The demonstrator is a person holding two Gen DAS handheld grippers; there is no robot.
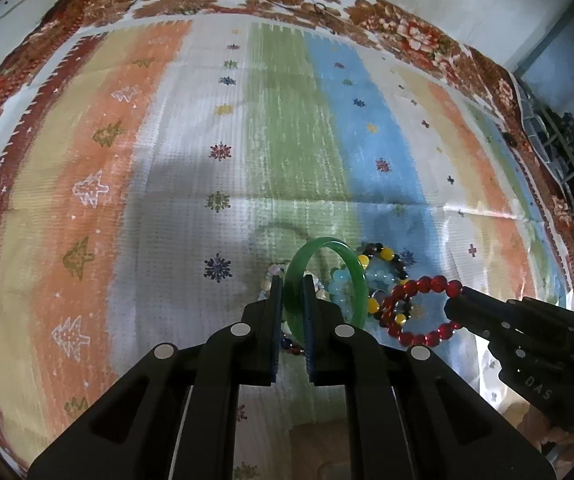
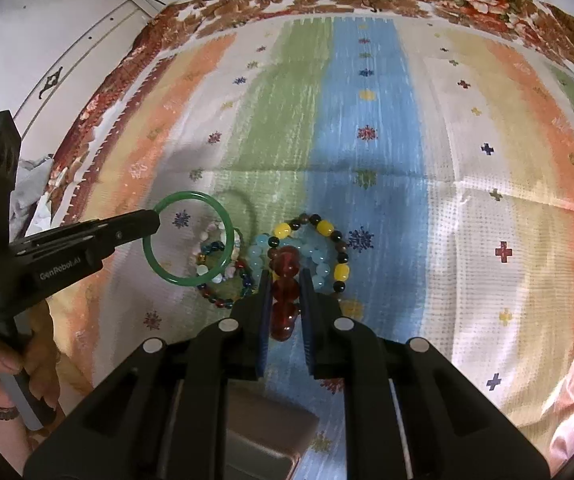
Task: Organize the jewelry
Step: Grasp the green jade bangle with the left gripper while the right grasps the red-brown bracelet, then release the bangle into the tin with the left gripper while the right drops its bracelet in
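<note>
Jewelry pile (image 2: 287, 256) mostly unsorted | left gripper (image 1: 292, 285) clamped green bangle (image 1: 327, 276) | right gripper (image 2: 284, 280) pinched red bead bracelet (image 2: 285, 296) | rest remained on mat (image 2: 407, 184)

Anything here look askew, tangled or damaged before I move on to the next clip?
Nothing looks damaged. The loose bracelets lie heaped and overlapping on the striped cloth, not sorted. The left gripper is shut on the green bangle; the right gripper is shut on the red bead bracelet.
</note>
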